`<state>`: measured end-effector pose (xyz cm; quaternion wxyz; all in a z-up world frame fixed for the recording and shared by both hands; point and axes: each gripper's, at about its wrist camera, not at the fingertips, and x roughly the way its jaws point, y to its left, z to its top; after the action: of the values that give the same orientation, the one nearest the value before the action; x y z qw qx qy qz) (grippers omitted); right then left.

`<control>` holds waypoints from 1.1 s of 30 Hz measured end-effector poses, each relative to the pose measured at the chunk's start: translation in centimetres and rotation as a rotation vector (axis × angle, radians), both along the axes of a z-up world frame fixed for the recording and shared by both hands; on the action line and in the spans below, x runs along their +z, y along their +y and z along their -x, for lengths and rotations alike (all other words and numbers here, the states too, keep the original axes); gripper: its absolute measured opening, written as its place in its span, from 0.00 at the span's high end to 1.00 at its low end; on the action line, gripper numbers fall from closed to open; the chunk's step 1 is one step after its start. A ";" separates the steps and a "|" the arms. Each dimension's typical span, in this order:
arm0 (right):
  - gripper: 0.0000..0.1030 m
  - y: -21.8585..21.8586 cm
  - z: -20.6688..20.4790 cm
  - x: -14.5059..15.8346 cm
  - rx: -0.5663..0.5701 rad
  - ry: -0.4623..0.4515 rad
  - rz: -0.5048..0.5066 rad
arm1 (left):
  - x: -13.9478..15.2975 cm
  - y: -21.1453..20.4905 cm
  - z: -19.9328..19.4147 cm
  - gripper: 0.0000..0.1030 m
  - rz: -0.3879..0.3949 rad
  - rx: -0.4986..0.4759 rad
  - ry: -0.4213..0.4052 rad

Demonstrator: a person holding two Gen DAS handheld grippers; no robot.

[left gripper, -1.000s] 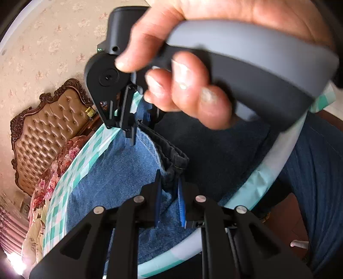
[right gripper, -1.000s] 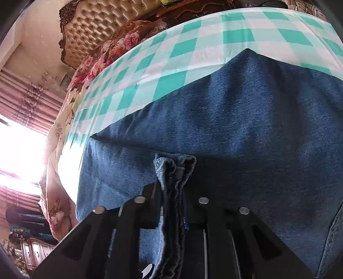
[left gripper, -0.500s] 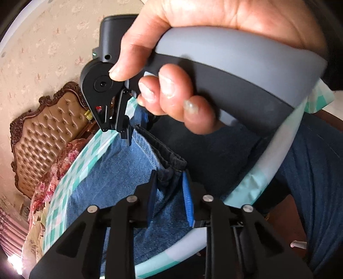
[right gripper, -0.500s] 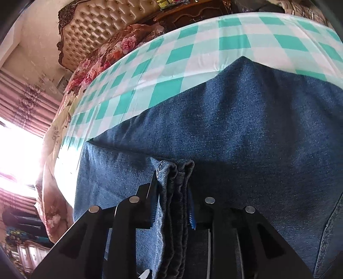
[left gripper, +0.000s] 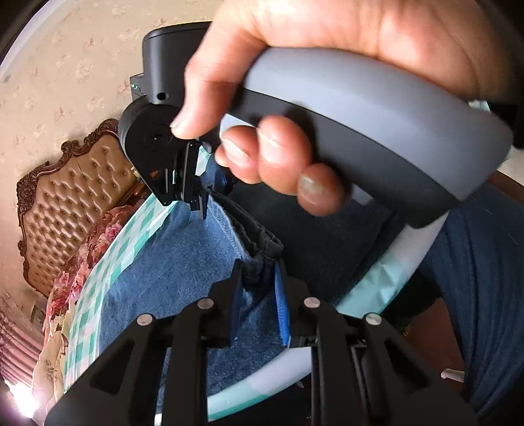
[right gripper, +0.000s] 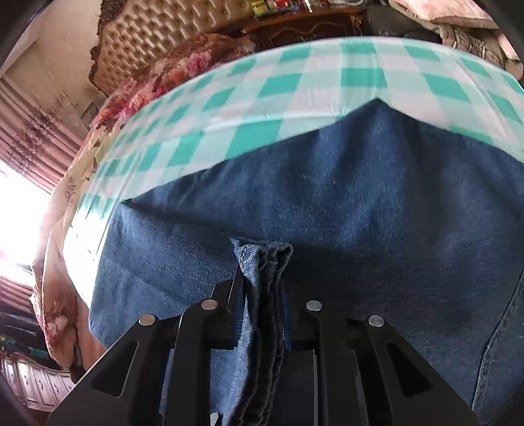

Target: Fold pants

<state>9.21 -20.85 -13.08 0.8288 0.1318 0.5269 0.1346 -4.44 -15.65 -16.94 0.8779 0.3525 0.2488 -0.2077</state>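
Observation:
Blue denim pants (right gripper: pixel 360 203) lie folded on a table with a teal-and-white checked cloth (right gripper: pixel 327 82). My right gripper (right gripper: pixel 262 288) is shut on a bunched hem edge of the pants (right gripper: pixel 265 262), held above the layer below. In the left wrist view, my left gripper (left gripper: pixel 258 278) has its jaws parted around a dark folded edge of the pants (left gripper: pixel 258 242), which hangs slack between them. The person's hand holding the right gripper (left gripper: pixel 183 170) fills the top of that view.
A tufted tan headboard (left gripper: pixel 75 196) and a floral bedspread (right gripper: pixel 183 68) stand beyond the table. A dark wood cabinet (right gripper: pixel 294 26) is behind. The person's leg in blue trousers (left gripper: pixel 484 295) is at the right of the table edge.
My left gripper's jaws have opened wider, loosening on the pants edge they pinched a second ago. My right gripper keeps its hold and has shifted slightly.

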 end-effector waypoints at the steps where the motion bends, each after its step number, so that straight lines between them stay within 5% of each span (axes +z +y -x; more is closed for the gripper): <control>1: 0.84 -0.2 -0.1 0.0 -0.004 0.001 -0.002 | 0.2 0.0 -0.1 0.77 0.008 0.002 0.009; 6: 0.76 -0.8 0.0 0.5 -0.035 -0.016 0.032 | 0.8 -0.1 0.3 0.66 0.026 0.000 0.012; 8: 0.61 -1.7 0.3 1.1 -0.071 -0.032 0.035 | 1.3 -0.1 0.8 0.57 0.037 -0.014 0.011; 10: 0.56 -2.4 0.4 1.7 -0.106 -0.051 0.030 | 1.9 0.0 1.4 0.48 0.051 -0.028 -0.004; 15: 0.52 -3.6 3.2 5.2 -0.183 -0.194 0.163 | 4.7 3.6 1.0 0.47 0.188 0.049 -0.013; 21: 0.52 2.2 7.8 5.7 -0.068 -0.326 0.265 | 6.6 17.1 -5.6 0.61 0.538 0.450 0.137; 24: 0.52 5.1 8.5 4.0 0.000 -0.311 0.309 | 5.7 21.9 -7.8 0.77 0.557 0.603 0.184; 29: 0.59 7.0 8.3 0.5 0.027 -0.213 0.396 | 5.4 23.8 -11.3 0.79 0.556 0.550 0.252; 33: 0.59 7.6 8.4 0.0 0.058 -0.224 0.446 | 4.9 22.5 -14.9 0.79 0.486 0.472 0.291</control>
<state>0.85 -13.21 -13.11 0.8865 -0.0853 0.4519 0.0524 10.51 6.86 -12.04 0.9153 0.0331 0.3887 -0.1002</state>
